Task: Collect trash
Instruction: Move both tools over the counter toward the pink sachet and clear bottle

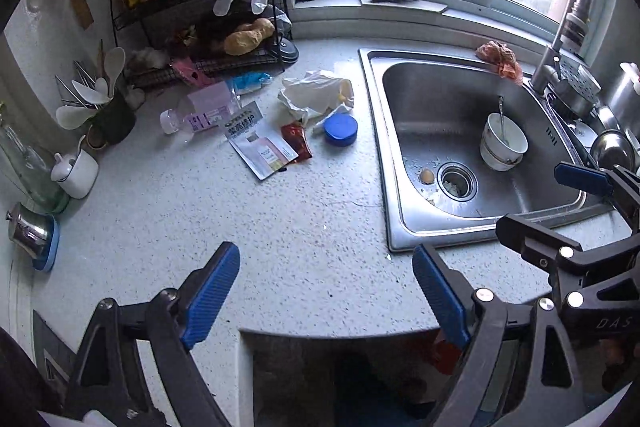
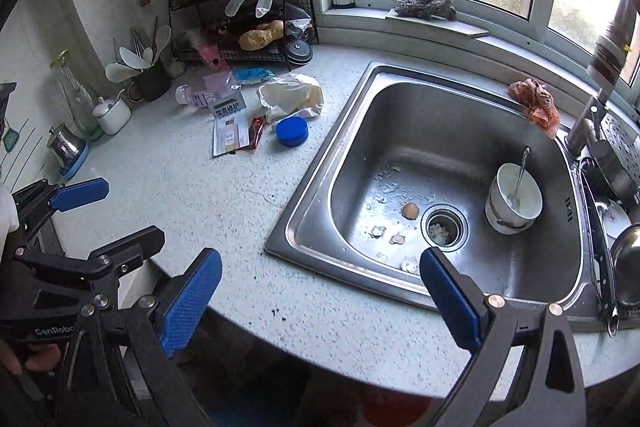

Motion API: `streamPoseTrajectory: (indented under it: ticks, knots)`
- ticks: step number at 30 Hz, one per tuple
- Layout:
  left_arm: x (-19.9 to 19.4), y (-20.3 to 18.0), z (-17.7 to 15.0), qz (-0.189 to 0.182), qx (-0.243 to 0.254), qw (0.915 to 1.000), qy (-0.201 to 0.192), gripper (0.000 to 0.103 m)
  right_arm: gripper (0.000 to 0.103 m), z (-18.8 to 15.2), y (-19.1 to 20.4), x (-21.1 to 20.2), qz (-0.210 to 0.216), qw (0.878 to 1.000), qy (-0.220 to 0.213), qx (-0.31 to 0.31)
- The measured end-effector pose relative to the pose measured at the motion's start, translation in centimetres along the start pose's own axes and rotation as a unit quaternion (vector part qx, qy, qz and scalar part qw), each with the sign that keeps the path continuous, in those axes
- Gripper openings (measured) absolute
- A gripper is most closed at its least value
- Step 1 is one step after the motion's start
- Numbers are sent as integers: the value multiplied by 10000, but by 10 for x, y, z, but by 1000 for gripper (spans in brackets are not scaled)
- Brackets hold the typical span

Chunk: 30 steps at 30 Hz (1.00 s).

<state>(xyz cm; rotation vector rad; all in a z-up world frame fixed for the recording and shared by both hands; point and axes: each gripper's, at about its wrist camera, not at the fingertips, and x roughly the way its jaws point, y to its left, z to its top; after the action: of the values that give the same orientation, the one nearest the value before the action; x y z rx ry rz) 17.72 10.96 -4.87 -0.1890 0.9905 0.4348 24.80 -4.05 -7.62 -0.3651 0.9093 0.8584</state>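
The left gripper (image 1: 326,291) is seen at the bottom of the left wrist view, above the front edge of the speckled tabletop (image 1: 240,227); its blue fingers (image 1: 210,297) are spread wide and nothing is held between them. The right gripper (image 2: 320,297) is seen at the bottom of the right wrist view, over the near rim of the steel sink (image 2: 320,227); its fingers (image 2: 190,301) are also released, with nothing between them.

The trash is gathered in the upper middle of the left wrist view, on the tabletop to the left of the sink, well apart from both grippers; a crumpled white wrapper (image 1: 316,95) is lying there, with a blue round lid (image 1: 341,130) just beside it; a red sachet (image 1: 297,141) is placed next to a printed packet (image 1: 260,143), and the two seem to touch; a clear plastic bottle (image 1: 192,119) is lying on its side to the left of them.

In the sink, white bowls (image 2: 514,205) are stacked with a spoon inside; small food scraps (image 2: 410,211) are scattered near the drain (image 2: 442,227); an orange cloth (image 2: 536,103) is laid on the far rim.
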Motion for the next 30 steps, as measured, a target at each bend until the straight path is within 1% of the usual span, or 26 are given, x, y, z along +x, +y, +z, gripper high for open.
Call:
streamPoseTrajectory:
  ticks: [8,12,17,19,23,27,30]
  knots:
    - [28,62,48,32,-213,9998,3,88,99,62,31,38,56,9999,10,-152]
    - [42,91,64,138,-231,9996,4,89,99,87,48,56,47,9995,-4,-304]
    - [62,124,78,197,-281,9994,72,89,99,109,66,77,-20,9988,1,-484]
    - [67,136,82,197,-323,9993,62,89,99,118,73,88,9,9985,51,-548]
    - [79,159,82,33,-526,9986,70,89,99,132,89,106,150,9960,131,-876]
    - [96,177,77,76,-602,9979,243,89,99,145,107,127,200,9893,212,-1428]
    - [112,188,74,3,-772,9962,411,89,99,151,115,146,255,9836,351,-1753]
